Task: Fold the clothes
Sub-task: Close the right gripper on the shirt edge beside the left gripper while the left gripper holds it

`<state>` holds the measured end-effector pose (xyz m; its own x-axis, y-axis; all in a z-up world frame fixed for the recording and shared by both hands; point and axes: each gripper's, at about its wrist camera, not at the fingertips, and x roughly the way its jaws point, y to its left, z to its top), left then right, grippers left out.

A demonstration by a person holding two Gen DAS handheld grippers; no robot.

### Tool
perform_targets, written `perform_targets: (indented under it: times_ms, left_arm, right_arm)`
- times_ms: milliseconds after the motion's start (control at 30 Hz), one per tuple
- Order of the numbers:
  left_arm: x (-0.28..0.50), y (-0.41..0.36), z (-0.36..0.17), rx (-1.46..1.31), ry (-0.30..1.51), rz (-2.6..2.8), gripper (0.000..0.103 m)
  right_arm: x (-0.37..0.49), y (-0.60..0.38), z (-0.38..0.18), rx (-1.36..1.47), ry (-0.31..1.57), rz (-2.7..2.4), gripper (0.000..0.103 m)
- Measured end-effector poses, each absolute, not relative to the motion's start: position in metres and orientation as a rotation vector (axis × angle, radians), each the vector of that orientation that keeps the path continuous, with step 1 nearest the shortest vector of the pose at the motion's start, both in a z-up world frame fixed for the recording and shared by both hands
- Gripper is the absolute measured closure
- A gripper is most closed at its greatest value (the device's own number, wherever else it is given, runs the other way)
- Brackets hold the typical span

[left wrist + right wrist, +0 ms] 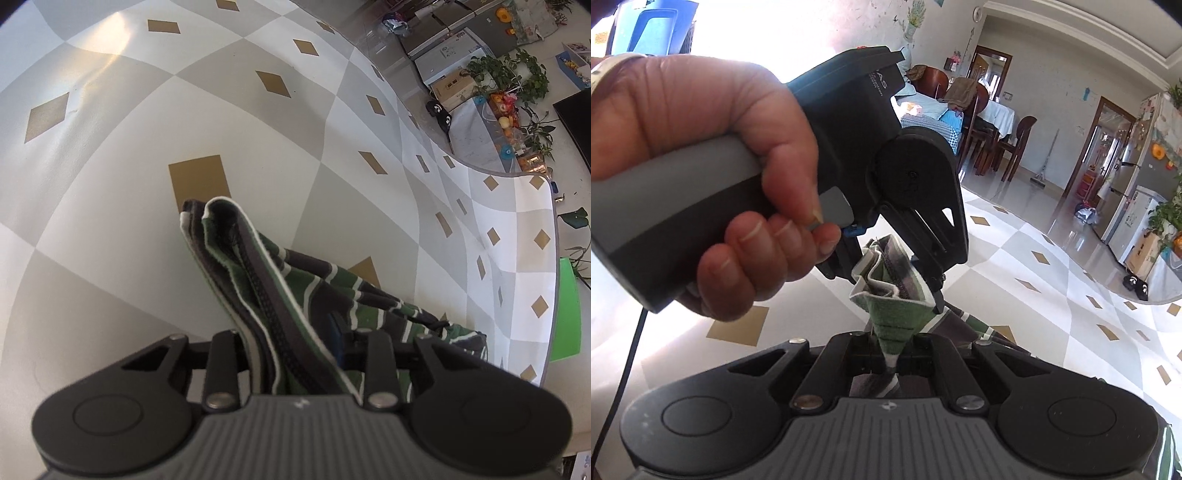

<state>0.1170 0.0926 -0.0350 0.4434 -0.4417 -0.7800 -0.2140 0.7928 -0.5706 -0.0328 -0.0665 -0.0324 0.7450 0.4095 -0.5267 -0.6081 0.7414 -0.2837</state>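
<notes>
- The left gripper (897, 273) is clamped narrow on a bunched, zippered edge of the green-striped garment (280, 280); in its own view the folds rise straight ahead of the claw, between its two linkage arms.
- The person's hand (701, 177) squeezes the trigger of that left tool, directly above and ahead of the right claw.
- The right gripper (892, 360) is pinched fully closed on a narrow green strip of the same garment, just below the left claw's grip; the two claws sit close together.
- The rest of the garment trails off to the right of both claws, onto the checkered table cover (110, 147).
- Risk, as I judge it: the left claw bites several layers at once, so one may slip free and spoil the fold.
- The right claw's bite is thin; pulling the hands apart could tug it loose.
</notes>
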Motion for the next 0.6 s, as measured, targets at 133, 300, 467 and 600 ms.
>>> perform_targets:
  times_ms: [133, 300, 467, 600]
  left_arm:
    - [0.111, 0.095, -0.033, -0.692, 1.117, -0.121, 0.093]
    - [0.104, 0.093, -0.021, -0.729, 1.073, -0.129, 0.094]
    - [0.099, 0.082, -0.005, -0.736, 1.025, -0.169, 0.094]
    - [0.096, 0.067, 0.006, -0.733, 0.998, -0.208, 0.094]
  right_arm:
    - [-0.034, -0.068, -0.03, -0.464, 0.44, 0.579, 0.099]
    - [-0.037, -0.072, -0.028, -0.475, 0.405, 0.566, 0.099]
    - [-0.04, -0.082, -0.021, -0.485, 0.362, 0.543, 0.099]
    - [-0.041, -0.094, -0.015, -0.484, 0.34, 0.525, 0.099]
